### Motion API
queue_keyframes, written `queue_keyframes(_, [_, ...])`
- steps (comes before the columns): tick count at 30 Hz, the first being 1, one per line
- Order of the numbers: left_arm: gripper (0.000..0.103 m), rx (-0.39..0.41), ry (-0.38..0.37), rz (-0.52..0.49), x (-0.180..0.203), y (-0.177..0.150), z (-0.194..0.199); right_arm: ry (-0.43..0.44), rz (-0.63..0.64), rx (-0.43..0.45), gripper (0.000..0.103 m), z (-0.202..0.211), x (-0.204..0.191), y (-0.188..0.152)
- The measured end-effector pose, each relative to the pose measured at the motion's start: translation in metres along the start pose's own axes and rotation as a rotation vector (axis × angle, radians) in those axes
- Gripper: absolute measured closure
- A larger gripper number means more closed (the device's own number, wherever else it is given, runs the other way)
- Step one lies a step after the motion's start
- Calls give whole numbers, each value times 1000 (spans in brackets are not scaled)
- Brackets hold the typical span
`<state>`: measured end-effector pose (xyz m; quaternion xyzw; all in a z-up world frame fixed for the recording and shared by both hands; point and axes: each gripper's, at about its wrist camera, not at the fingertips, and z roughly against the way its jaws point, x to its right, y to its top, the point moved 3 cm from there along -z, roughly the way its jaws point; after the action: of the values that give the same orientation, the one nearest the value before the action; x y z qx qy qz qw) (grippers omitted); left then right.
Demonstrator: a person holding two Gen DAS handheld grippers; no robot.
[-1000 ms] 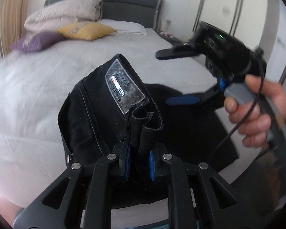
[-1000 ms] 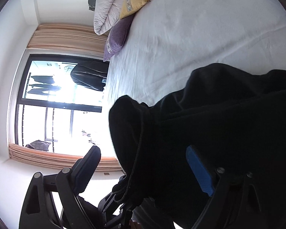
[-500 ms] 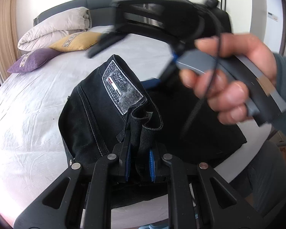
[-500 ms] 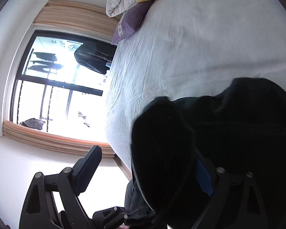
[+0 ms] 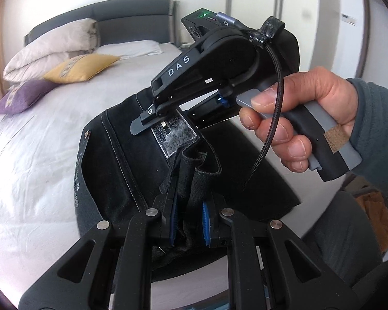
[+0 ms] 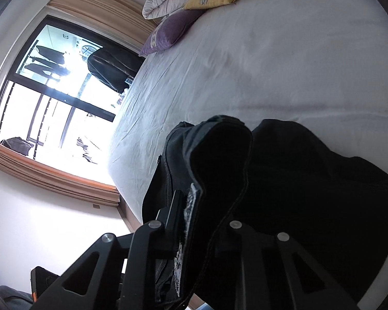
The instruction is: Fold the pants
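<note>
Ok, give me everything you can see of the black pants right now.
The black pants are dark denim-like cloth with pale stitched seams, a metal rivet and a silvery patch at the waistband. The waistband end is bunched and raised off the white bed; the rest trails down onto the sheet. The left gripper is shut on a fold of waistband between its blue pads. The right gripper has just closed on the waistband by the patch, cloth between its fingers. Legs are mostly hidden.

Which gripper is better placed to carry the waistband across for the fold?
Neither alone. The left gripper and right gripper, its jaws just closed, both clamp the black pants at the waistband; move them together.
</note>
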<state>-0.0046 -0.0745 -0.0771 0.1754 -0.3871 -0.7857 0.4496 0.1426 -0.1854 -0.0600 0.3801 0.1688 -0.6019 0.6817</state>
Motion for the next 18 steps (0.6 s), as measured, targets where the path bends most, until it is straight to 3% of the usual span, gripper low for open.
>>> queue_keyframes(10, [90,-73,-111,-89,72,15,-39,-35,-93,51,84,54,70,-23])
queue_keyframes(18, [90,-123,-133,-143,106,18,-65,-48,-141,77,84,72,108,-43])
